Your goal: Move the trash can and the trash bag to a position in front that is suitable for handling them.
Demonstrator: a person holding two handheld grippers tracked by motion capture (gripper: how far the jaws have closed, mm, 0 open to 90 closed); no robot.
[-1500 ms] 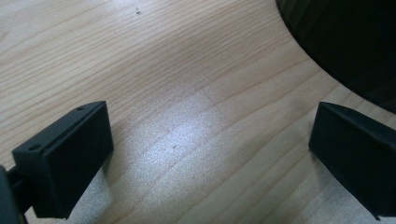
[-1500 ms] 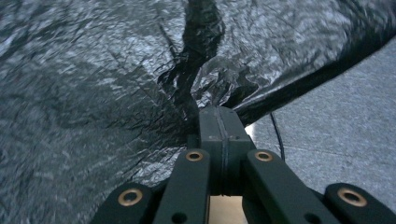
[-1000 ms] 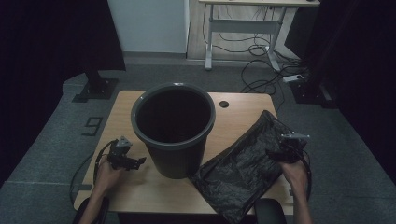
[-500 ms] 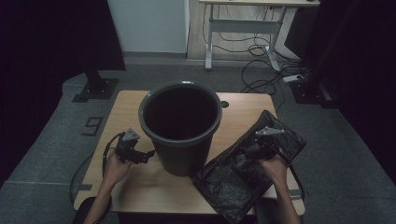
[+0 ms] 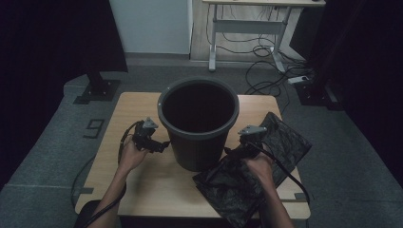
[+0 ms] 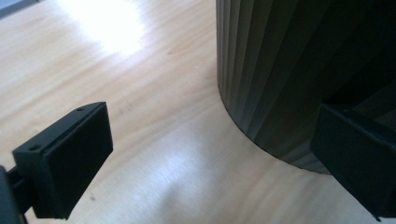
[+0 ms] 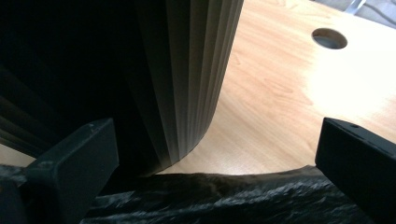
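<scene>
A dark ribbed bucket [image 5: 198, 121] stands upright in the middle of the wooden table [image 5: 142, 180]. My left gripper [image 5: 163, 144] is at its left side near the base. In the left gripper view the jaws [image 6: 210, 163] stand wide open, with the bucket wall [image 6: 280, 70] just ahead of the right one. A crumpled black plastic bag [image 5: 266, 161] lies flat on the table to the bucket's right. My right gripper [image 5: 232, 151] hovers over the bag's near-left part, pointing at the bucket [image 7: 187, 70]. Its jaws [image 7: 217, 158] have just opened to full width and press on nothing; the bag's edge [image 7: 224, 200] lies below them.
A round cable hole [image 7: 329, 38] is cut in the tabletop beyond the bucket. Bare wood lies in front of the bucket and at the left. Grey carpet surrounds the table, and a desk frame [image 5: 247, 28] with cables stands at the back.
The bucket has slid to the right toward the table's middle. My left hand followed it rightward. My right hand moved left across the bag to the bucket's side.
</scene>
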